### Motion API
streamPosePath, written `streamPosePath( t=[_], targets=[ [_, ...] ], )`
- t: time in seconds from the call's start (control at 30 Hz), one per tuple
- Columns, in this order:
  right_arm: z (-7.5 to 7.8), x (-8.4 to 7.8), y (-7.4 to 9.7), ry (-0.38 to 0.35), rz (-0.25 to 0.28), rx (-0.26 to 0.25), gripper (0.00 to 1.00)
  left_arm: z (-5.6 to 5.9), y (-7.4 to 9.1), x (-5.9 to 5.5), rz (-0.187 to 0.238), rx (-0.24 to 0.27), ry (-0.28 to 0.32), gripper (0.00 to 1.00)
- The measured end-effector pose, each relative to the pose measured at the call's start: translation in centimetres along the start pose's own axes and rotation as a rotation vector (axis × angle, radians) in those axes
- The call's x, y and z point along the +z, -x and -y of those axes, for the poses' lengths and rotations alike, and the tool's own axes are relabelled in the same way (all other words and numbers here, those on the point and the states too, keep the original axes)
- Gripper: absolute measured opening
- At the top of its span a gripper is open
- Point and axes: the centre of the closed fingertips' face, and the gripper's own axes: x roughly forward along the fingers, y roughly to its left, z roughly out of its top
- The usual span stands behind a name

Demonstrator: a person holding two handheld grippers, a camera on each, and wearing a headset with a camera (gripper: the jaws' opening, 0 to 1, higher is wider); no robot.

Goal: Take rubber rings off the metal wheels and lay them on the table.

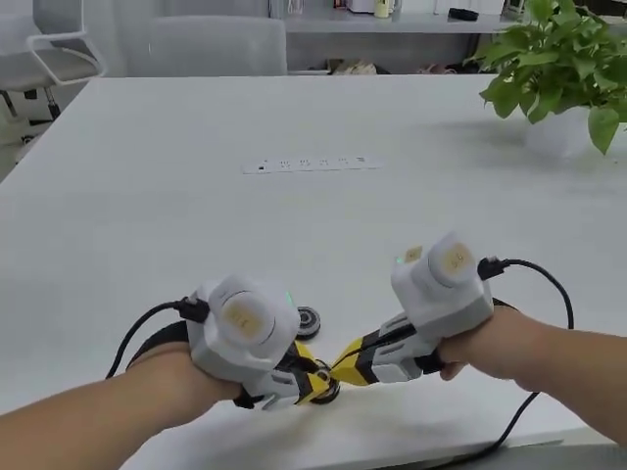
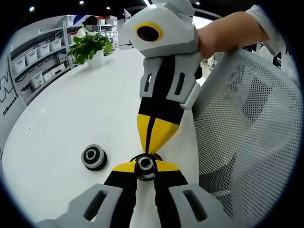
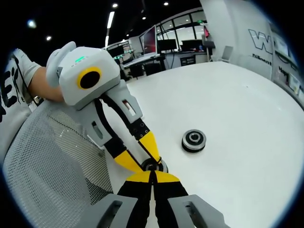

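1. Across the head view spreads a white surface (image 1: 294,127), with a leafy plant (image 1: 554,59) at its far right.
2. Near the front edge, the left gripper (image 1: 317,381) has its jaws clamped on a metal wheel (image 2: 145,164).
3. Opposite it, the right gripper (image 3: 152,175) has its jaws pressed together, tips at that wheel's rim; whether they pinch rubber is unclear.
4. A second wheel (image 1: 309,319) lies flat just beyond, untouched.

2 wheels (image 2: 93,156) (image 2: 145,165), 2 grippers (image 1: 315,382) (image 1: 341,369), 1 plant (image 1: 554,59), 1 pwr strip (image 1: 312,164).
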Motion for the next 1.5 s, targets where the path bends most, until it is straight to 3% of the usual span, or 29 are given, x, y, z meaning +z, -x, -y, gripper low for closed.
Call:
streamPosePath(
  t=[0.17, 0.3, 0.53, 1.1, 1.5],
  targets=[
    [0.0, 0.0, 0.0, -0.01, 0.006, 0.001, 0.0, 0.1, 0.2, 0.2, -0.01, -0.01, -0.022, 0.11],
    [0.1, 0.0, 0.0, -0.013, 0.009, 0.002, 0.0, 0.2, 0.9, 0.6, 0.008, -0.016, -0.011, 0.13],
    [0.1, -0.1, 0.0, -0.015, 0.008, 0.004, 0.0, 0.0, 2.5, 1.6, 0.056, -0.014, 0.01, 0.26],
    [-0.4, 0.1, 0.1, -0.013, 0.011, 0.021, 0.0, 0.0, 7.2, 1.1, 0.101, 0.013, 0.053, 0.46],
    [-1.1, 0.8, 0.1, -0.007, 0.025, 0.039, 0.0, -0.4, 8.8, 0.6, 0.127, 0.042, 0.086, 0.53]
  ],
)
